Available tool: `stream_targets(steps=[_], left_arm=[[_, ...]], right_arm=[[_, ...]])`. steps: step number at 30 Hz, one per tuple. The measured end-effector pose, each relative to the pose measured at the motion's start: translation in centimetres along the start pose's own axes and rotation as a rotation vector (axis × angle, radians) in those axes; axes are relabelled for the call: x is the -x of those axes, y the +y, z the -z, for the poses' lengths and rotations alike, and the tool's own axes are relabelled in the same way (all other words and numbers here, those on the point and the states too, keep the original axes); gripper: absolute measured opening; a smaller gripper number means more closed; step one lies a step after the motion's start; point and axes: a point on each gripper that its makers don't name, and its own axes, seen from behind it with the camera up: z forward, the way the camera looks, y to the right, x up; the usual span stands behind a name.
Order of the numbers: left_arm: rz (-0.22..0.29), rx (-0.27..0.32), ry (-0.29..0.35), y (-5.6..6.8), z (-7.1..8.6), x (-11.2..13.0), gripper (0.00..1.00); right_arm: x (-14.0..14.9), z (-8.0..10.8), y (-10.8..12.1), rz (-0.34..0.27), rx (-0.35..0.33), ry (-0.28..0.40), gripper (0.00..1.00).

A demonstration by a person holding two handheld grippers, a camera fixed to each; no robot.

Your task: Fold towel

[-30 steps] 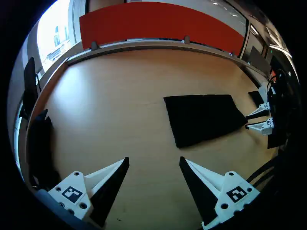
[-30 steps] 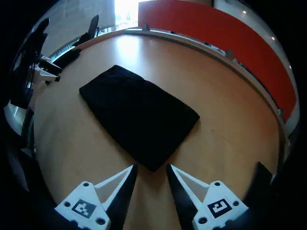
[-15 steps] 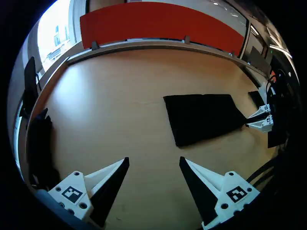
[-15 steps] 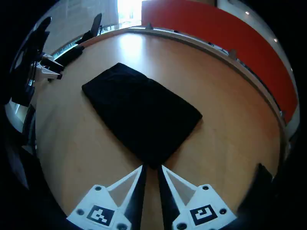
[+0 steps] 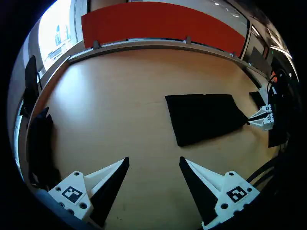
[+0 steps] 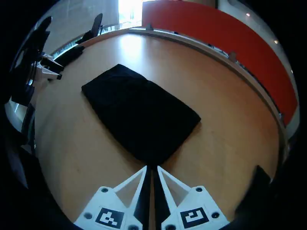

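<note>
A black towel (image 6: 140,119), already folded into a flat rectangle, lies on a pale wooden table (image 6: 230,126), one of its corners pointing at the right gripper (image 6: 152,168). That gripper's two fingers are drawn almost together at this near corner, with only a thin slit between them. They appear to pinch the tip of the cloth, though black on black makes the contact hard to confirm. In the left gripper view the same white-and-black tool sits at the towel's right-hand corner, fingers together, the fabric drawn to a point toward it. The left gripper (image 5: 153,160) hangs over bare wood well apart from the towel, to the lower left of it in its own view, its fingers spread wide. In the right gripper view it appears small beyond the towel's far left corner, clear of the cloth. A small dark flat object (image 5: 256,97) lies on the wood just beyond the towel's right end. Farther out from the towel, a raised grey rim (image 5: 153,43) runs along the table's far edge, and behind it stands a long red panel (image 5: 161,21). To the towel's far left, a dark bulky shape (image 5: 40,145) rests at the table's edge, too shadowed to identify, and bright windows (image 5: 57,34) glow past the end of the panel.
</note>
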Motion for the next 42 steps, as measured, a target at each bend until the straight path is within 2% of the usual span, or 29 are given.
stream_targets(steps=[14, 30, 42], left_arm=[[-0.002, -0.003, 0.010, 0.0, 0.1, -0.5, 0.97], [-0.003, -0.009, 0.016, 0.0, 0.5, -0.7, 0.97], [-0.001, -0.009, 0.020, 0.1, 0.9, -0.8, 0.97]], right_arm=[[-4.2, 2.1, 1.5, 0.026, 0.047, 0.085, 0.04], [-8.6, 5.8, 3.9, 0.082, 0.109, 0.179, 0.05], [-10.6, 8.2, 5.3, 0.107, 0.145, 0.220, 0.05]])
